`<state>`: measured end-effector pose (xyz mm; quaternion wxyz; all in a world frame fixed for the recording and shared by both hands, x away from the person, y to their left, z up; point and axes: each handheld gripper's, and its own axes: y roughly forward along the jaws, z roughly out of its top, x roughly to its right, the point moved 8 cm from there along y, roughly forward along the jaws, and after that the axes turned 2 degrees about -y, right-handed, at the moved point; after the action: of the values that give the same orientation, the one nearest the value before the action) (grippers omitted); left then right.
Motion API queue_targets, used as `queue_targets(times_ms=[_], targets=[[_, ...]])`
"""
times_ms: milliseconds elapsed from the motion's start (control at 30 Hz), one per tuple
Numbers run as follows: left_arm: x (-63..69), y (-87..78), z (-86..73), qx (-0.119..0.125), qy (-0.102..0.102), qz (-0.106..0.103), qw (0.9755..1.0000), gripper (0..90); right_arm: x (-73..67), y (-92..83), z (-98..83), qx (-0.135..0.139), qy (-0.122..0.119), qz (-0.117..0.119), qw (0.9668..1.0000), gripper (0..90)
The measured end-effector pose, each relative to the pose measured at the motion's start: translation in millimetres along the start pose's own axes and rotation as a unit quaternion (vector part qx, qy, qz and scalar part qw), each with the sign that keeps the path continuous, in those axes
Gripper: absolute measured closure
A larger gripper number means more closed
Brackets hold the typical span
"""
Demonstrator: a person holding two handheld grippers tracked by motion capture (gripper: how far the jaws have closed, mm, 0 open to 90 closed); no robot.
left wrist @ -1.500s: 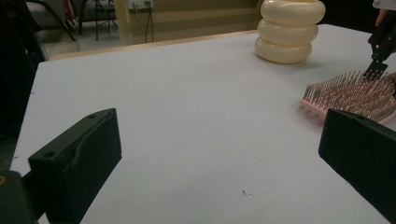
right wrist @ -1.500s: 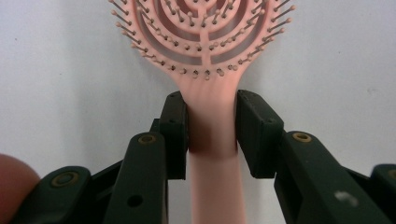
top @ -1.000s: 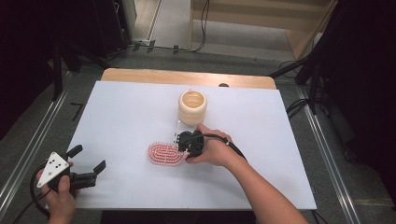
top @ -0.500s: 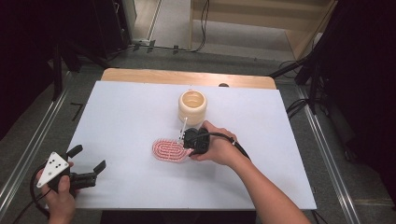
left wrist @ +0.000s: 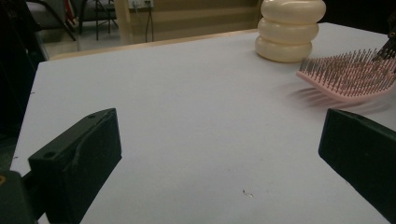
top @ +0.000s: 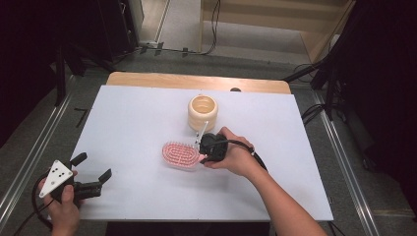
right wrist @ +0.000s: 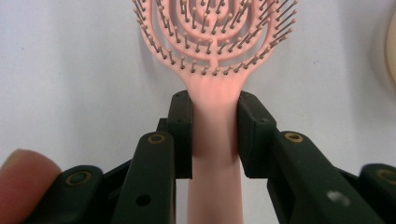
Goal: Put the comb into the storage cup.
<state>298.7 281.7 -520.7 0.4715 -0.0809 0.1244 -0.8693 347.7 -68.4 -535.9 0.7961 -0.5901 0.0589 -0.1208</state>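
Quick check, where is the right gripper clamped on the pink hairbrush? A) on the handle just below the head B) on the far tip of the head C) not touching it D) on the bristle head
A: in the right gripper view the right gripper has its jaws pressed on both sides of the pink hairbrush handle, right under the bristle head.

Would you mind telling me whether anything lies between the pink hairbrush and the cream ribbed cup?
Nothing visible does: the pink plastic hairbrush, its handle clamped in the right claw, sits beside the cream ribbed cup with bare white table between them.
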Motion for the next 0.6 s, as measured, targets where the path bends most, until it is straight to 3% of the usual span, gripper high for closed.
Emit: queue_targets(times_ms=[400,600], targets=[[0.0,0.0,-0.1,0.0,0.001,0.002,1.0,0.0,-1.4,-10.7,-5.4,0.05,0.025,-0.009,0.9984,68.2],[0.2,0.3,-0.2,-0.001,0.001,0.003,1.0,0.0,-2.5,-15.3,-9.9,0.085,0.042,-0.012,0.9954,68.2]])
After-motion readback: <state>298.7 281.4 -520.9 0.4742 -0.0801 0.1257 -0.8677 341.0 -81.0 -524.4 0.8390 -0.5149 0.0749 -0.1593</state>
